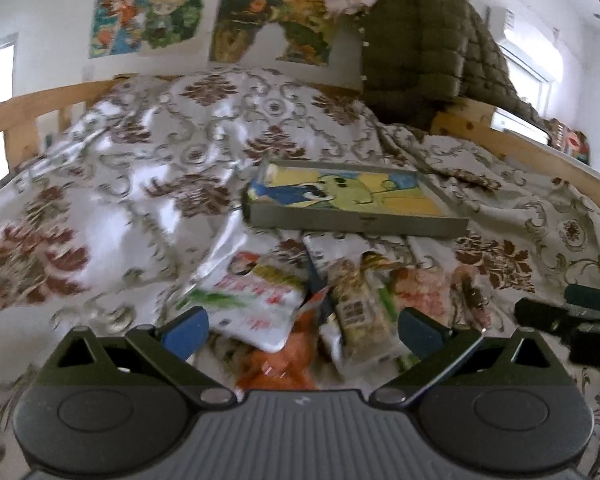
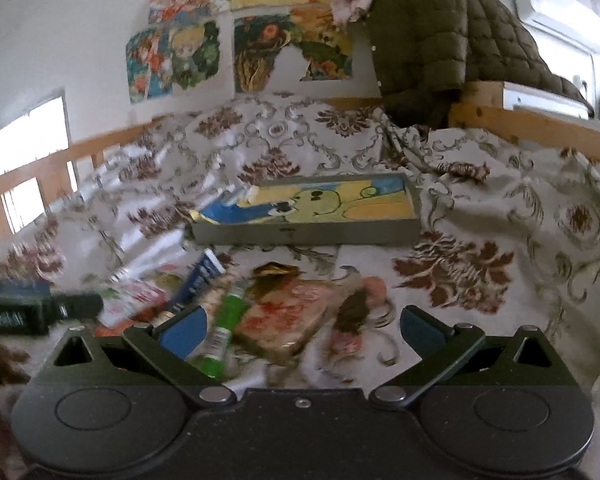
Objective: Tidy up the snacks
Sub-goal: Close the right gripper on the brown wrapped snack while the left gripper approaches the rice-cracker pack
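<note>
A pile of snack packets lies on the patterned bedspread [image 1: 140, 168]. In the left wrist view I see a white packet with red print [image 1: 256, 300], an orange packet [image 1: 284, 364] and a long beige packet [image 1: 356, 312]. My left gripper [image 1: 304, 330] is open just above them, holding nothing. In the right wrist view I see a pink-red packet [image 2: 284, 316], a green tube packet [image 2: 228, 320] and a blue packet [image 2: 204, 276]. My right gripper [image 2: 300, 328] is open over them, empty. A shallow grey tray [image 1: 352, 222] with a cartoon picture inside sits behind the pile; it also shows in the right wrist view [image 2: 304, 234].
A wooden bed rail [image 1: 36, 104] runs around the bed. A dark quilted jacket [image 1: 428, 52] hangs at the back right. Posters [image 1: 148, 16] cover the wall. The other gripper [image 1: 572, 320] shows at the right edge of the left view.
</note>
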Motion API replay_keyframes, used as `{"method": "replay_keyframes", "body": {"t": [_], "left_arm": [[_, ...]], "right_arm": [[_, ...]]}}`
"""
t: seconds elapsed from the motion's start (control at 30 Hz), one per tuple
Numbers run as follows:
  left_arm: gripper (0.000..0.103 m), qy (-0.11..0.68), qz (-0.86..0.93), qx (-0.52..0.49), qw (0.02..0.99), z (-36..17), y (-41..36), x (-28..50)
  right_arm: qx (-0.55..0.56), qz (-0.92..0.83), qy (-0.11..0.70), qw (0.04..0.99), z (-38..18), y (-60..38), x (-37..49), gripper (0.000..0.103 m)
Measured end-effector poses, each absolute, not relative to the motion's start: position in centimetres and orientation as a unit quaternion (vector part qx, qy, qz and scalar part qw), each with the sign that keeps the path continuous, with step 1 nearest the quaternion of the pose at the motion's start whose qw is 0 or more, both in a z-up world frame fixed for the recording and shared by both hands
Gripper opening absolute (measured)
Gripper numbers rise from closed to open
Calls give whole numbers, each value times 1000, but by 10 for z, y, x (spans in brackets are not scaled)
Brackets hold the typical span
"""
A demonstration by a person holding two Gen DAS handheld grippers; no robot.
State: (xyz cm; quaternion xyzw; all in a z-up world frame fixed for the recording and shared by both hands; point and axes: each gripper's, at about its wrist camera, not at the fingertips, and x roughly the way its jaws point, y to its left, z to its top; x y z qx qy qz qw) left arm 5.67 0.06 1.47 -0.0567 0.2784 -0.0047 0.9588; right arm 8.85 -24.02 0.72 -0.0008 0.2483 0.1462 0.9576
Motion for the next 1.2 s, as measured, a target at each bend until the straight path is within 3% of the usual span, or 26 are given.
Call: {"method": "replay_keyframes", "body": {"t": [0.37,0.6,0.87,1.0,1.2], "left_arm": [[103,311,-88,0,946,15,-47,119],[103,336,-139,30,931,8,-66,150],[103,379,-208,51,900,-3,-89,185],[103,391,-217,51,893,-9,-97,196],[103,411,-225,58,881,-17,-106,211]], "right_arm": [[-49,135,313,939,-22,-254,148,102],[-70,155,306,937,-36,-251,163,102],[-64,162,337,925,-55,-251,182,79],[-64,137,345,926,-57,-258,184,52],[-24,110,353,929,-54,-277,189,52]]}}
